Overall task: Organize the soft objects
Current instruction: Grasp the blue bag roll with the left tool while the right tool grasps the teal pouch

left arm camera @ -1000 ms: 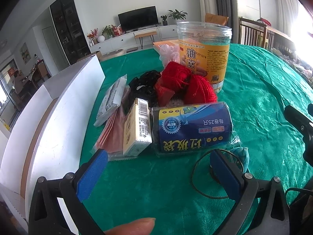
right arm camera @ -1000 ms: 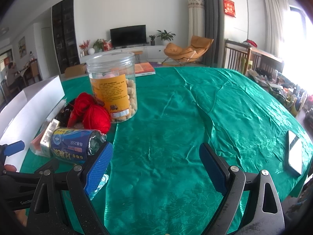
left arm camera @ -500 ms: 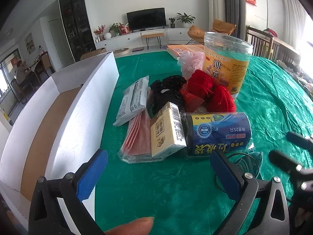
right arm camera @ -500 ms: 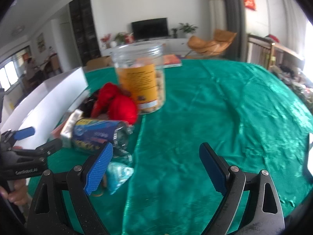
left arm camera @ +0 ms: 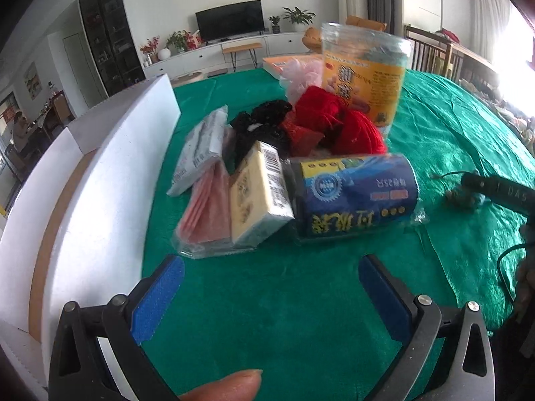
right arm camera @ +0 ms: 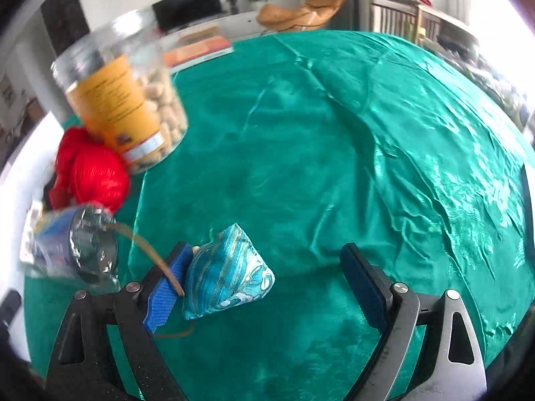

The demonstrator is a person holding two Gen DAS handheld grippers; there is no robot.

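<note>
The right gripper (right arm camera: 264,287) is now closing in on the teal pouch (right arm camera: 227,274), jaws wide, gripping nothing; the left gripper (left arm camera: 271,297) is hovering open, empty.

Box (left arm camera: 110,173) along left edge of surface (left arm camera: 301,300). Pile beside it: flat packets (left arm camera: 204,207) left, carton (left arm camera: 257,197) middle, bag roll (left arm camera: 354,193) right. Yarn (left arm camera: 337,123) behind roll, jar (left arm camera: 364,70) behind yarn. Pouch (right arm camera: 227,274) right of roll, against right hand-held gripper (right arm camera: 264,280) inner finger.
</note>
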